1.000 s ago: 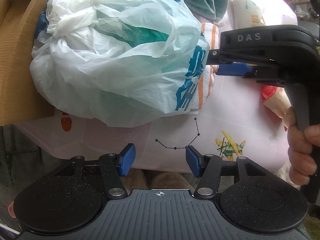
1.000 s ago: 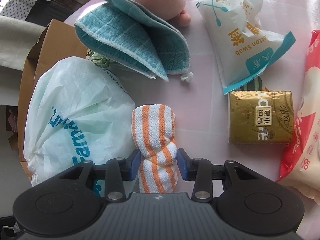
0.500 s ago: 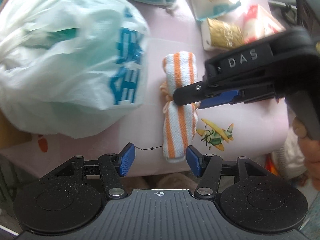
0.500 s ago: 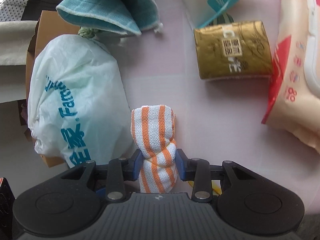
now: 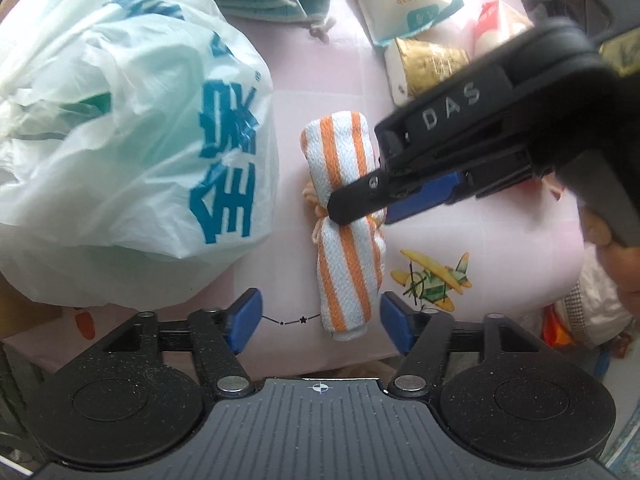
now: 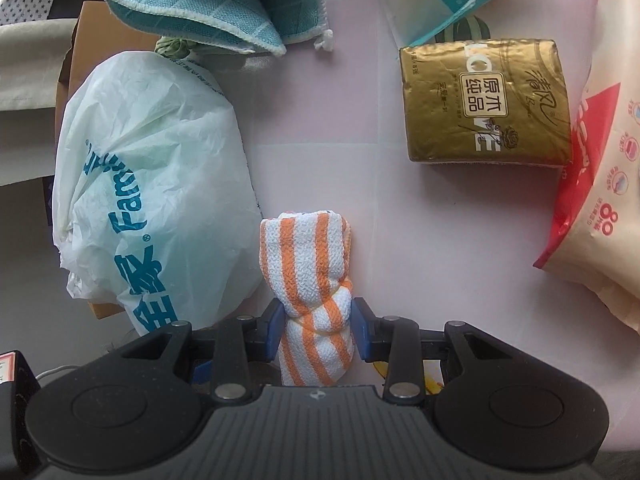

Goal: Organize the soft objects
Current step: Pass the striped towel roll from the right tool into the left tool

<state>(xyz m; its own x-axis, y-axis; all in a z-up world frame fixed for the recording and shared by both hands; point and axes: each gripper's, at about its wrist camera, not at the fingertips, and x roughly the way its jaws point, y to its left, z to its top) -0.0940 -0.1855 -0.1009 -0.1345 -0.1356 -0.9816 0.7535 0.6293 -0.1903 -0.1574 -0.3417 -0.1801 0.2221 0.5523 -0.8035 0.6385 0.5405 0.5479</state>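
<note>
The right claw pinches the knotted waist of a rolled orange-and-white striped cloth that lies on the pale pink desk. The left claw is opening, its blue pads standing clear on either side of the roll's near end. Just left of the cloth bulges a white plastic bag with blue-green lettering. Farther off lie a folded teal cloth, a gold tissue pack and a red-and-cream wipes pack.
</note>
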